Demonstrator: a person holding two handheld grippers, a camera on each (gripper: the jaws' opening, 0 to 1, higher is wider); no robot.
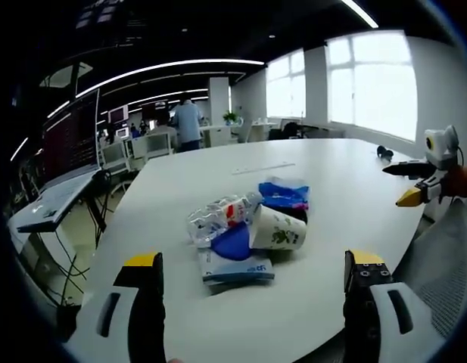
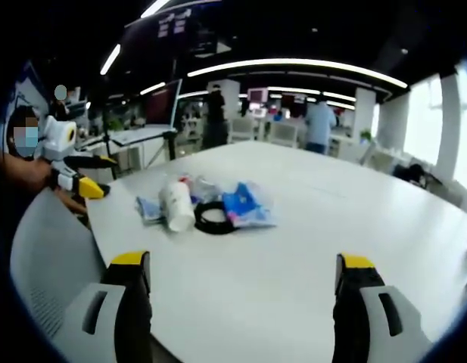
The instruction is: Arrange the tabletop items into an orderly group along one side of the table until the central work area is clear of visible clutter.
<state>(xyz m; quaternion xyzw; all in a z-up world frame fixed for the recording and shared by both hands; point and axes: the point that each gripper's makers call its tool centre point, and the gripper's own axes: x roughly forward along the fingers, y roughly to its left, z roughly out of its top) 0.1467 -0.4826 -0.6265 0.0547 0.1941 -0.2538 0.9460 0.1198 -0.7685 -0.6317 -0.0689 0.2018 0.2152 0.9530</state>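
Left gripper [image 1: 252, 276] — jaws wide apart, holding nothing, above the near edge of the white table [image 1: 347, 189]. Right gripper [image 2: 244, 276] — likewise wide open and empty. Mid-table, one touching cluster: flat blue packet [image 1: 237, 266], paper cup [image 1: 278, 229] on its side, crumpled plastic bottle [image 1: 218, 214], blue bag [image 1: 284, 193], black ring [image 2: 214, 218]. Beyond: office desks, people standing.

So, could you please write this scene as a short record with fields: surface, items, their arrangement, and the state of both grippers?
surface: white table
items: paper cup on its side, crumpled plastic bottle, blue packet, flat packet, black ring
arrangement: one loose pile, touching or overlapping, near the table's middle
left gripper: open, short of the pile, holding nothing
right gripper: open, short of the pile, holding nothing
background: office desks, people standing
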